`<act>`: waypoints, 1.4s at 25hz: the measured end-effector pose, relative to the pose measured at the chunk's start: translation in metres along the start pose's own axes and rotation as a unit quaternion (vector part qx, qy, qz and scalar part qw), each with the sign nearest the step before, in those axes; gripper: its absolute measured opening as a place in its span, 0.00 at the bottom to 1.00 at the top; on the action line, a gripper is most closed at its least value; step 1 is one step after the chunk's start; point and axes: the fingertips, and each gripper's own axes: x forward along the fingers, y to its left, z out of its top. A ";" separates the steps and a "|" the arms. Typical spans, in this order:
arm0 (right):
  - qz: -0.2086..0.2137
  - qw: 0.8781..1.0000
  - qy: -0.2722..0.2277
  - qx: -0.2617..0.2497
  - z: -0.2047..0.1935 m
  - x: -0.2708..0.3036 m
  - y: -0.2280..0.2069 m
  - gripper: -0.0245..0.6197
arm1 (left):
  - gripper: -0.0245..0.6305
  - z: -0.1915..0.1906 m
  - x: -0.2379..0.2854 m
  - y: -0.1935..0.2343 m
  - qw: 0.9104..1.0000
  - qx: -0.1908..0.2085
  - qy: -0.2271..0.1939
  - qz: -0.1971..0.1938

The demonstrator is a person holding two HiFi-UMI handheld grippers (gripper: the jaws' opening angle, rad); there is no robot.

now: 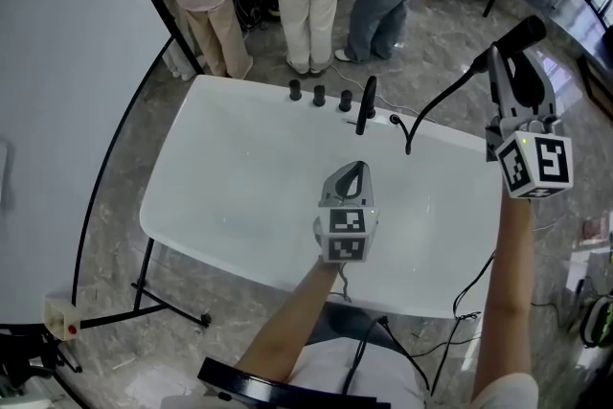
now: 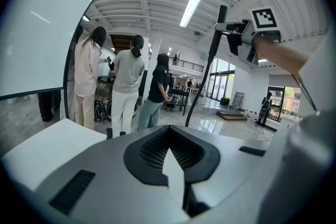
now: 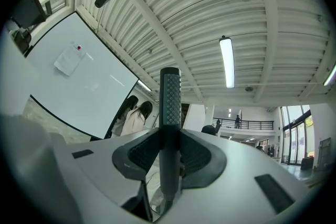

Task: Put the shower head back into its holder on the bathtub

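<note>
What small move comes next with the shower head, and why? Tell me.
Probably lower the right gripper toward the black fittings on the bathtub rim: it holds the shower head raised beyond the tub's right, hose trailing back there.

The shower head (image 1: pixel 525 32) is a slim black wand with a dotted, textured end. It stands nearly upright, clamped between the pads of the right claw (image 1: pixel 514 62), its tip poking out past the claw's fingertips. Its black hose (image 1: pixel 436 101) leaves the handle's lower end below the claw and curves down and left to a small black fitting (image 1: pixel 396 120) on the far rim of the bathtub (image 1: pixel 239 196). The tub is white and rounded, lying well below and left of that claw.
</note>
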 end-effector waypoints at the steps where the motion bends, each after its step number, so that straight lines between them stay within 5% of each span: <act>1: -0.002 1.000 0.000 -0.001 0.001 0.001 -0.001 0.23 | 0.04 0.001 0.000 0.000 1.000 0.001 -0.001 0.000; 35: -0.042 0.999 0.024 -0.003 -0.006 0.078 -0.023 0.23 | 0.04 -0.008 -0.008 0.028 1.000 -0.005 0.017 0.012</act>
